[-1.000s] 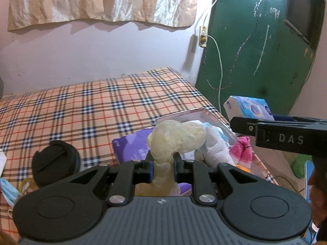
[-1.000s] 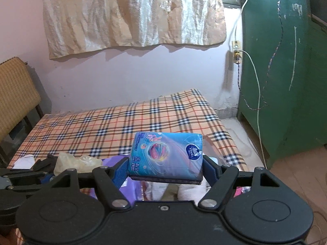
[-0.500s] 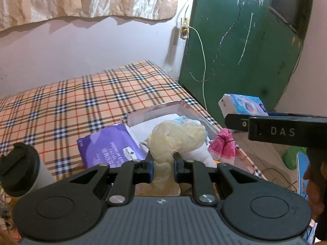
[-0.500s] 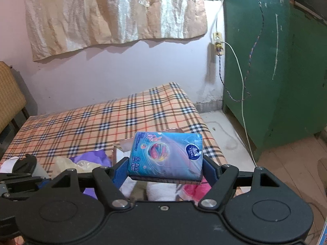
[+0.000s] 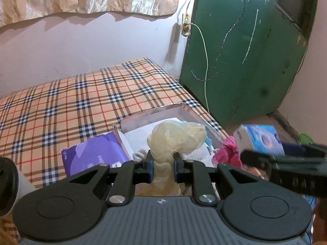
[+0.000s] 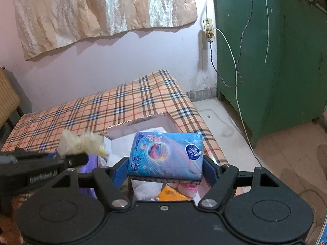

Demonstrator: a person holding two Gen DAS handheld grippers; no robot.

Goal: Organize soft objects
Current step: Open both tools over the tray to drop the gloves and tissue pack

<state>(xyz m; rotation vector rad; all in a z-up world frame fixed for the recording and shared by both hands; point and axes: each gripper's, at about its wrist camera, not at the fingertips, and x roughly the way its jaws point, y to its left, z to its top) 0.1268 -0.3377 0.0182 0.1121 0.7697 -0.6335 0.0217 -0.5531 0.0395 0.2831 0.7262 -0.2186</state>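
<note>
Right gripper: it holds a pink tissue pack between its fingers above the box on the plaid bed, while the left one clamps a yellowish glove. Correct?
Not quite: the tissue pack in the right gripper is blue, not pink, as the right wrist view shows. The rest holds: it hangs above the box on the plaid bed, and the left gripper clamps a yellowish glove.

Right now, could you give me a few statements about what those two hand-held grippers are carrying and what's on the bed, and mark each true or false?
1. The left hand-held gripper pinches a pale yellow cloth. True.
2. The right hand-held gripper is empty. False: it holds a blue tissue pack.
3. A box with soft things inside sits on the checked bed. True.
4. The purple packet lies inside the box. False: it lies beside it.
</note>
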